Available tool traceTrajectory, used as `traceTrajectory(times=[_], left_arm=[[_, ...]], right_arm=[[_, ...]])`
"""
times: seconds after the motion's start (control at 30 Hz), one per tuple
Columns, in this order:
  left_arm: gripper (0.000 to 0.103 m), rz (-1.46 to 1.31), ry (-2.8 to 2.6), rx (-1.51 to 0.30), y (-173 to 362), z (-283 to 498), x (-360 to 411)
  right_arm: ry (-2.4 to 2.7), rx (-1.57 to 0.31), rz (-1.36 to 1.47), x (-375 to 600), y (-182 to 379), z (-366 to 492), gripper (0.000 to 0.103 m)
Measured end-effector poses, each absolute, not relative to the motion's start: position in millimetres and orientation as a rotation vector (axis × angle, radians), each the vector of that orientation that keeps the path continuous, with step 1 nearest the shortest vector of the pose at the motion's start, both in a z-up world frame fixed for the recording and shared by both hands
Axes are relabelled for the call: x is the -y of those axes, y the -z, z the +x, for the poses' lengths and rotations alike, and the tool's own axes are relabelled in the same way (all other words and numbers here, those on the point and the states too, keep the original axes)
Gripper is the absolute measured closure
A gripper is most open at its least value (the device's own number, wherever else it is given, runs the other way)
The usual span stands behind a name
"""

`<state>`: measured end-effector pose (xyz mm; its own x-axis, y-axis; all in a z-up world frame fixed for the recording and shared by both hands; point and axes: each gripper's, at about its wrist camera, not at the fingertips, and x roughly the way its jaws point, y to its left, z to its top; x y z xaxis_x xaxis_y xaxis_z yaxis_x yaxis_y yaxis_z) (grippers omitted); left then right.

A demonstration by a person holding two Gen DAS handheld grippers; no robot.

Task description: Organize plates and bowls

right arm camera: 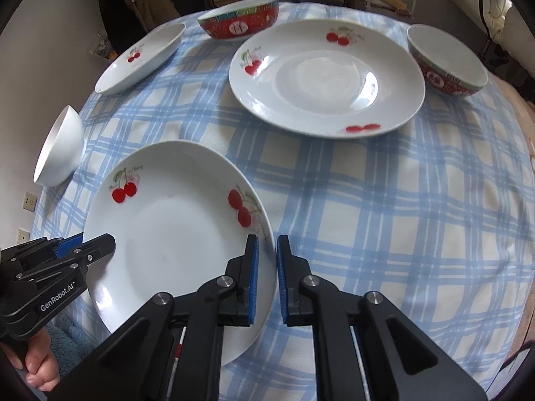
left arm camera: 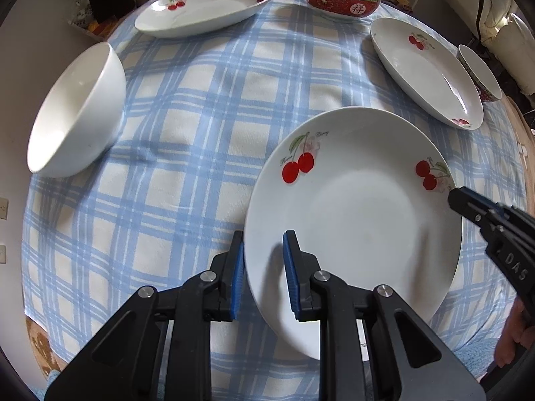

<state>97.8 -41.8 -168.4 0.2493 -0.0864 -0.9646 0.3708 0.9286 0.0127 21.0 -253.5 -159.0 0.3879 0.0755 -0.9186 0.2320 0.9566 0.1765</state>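
Note:
A white cherry plate (left arm camera: 361, 214) (right arm camera: 174, 234) is held near the front of the table, one gripper on each side. My left gripper (left arm camera: 263, 267) (right arm camera: 97, 247) has its jaws around the plate's left rim, pads close on it. My right gripper (right arm camera: 266, 267) (left arm camera: 458, 197) straddles the right rim the same way. A second cherry plate (right arm camera: 327, 80) (left arm camera: 428, 70) lies further back on the right. A third cherry plate (left arm camera: 204, 6) (right arm camera: 140, 60) lies at the far left.
A white bowl (left arm camera: 77, 110) (right arm camera: 60, 147) stands at the left edge. A red patterned bowl (left arm camera: 341, 0) (right arm camera: 240, 20) stands at the far side; another (right arm camera: 448, 63) (left arm camera: 478, 70) stands at the right. The blue checked tablecloth (right arm camera: 384, 207) covers the table. Shelves and clutter lie beyond.

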Motion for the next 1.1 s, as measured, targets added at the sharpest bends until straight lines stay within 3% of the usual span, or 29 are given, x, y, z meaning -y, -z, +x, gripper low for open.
traceTrajectory(times=[0.2, 0.27, 0.33, 0.47, 0.63, 0.8, 1.1], left_arm=[[0.079, 0.301, 0.289, -1.232, 154.0, 88.7, 48.0], [0.073, 0.291, 0.285, -1.213, 145.7, 88.9, 47.0], [0.056, 0.29, 0.273, -1.203, 138.4, 94.0, 44.7], [0.046, 0.332, 0.248, -1.169, 125.2, 99.5, 48.2], [0.017, 0.342, 0.233, -1.137, 106.1, 118.5, 53.2], [0.012, 0.344, 0.247, -1.096, 86.5, 143.3, 74.9], [0.011, 0.292, 0.277, -1.08, 78.2, 193.5, 117.7]], right_arm=[[0.125, -1.123, 0.305, 263.0, 141.0, 13.0, 0.091], [0.132, -1.112, 0.31, 268.0, 135.5, 10.8, 0.091], [0.141, -1.101, 0.307, 268.8, 130.0, 18.1, 0.091], [0.159, -1.091, 0.291, 282.0, 115.6, 24.1, 0.087], [0.182, -1.076, 0.252, 302.7, 99.1, 33.7, 0.039], [0.231, -1.052, 0.293, 334.4, 85.9, 46.2, 0.006], [0.26, -1.054, 0.315, 376.2, 83.4, 72.7, 0.004]])
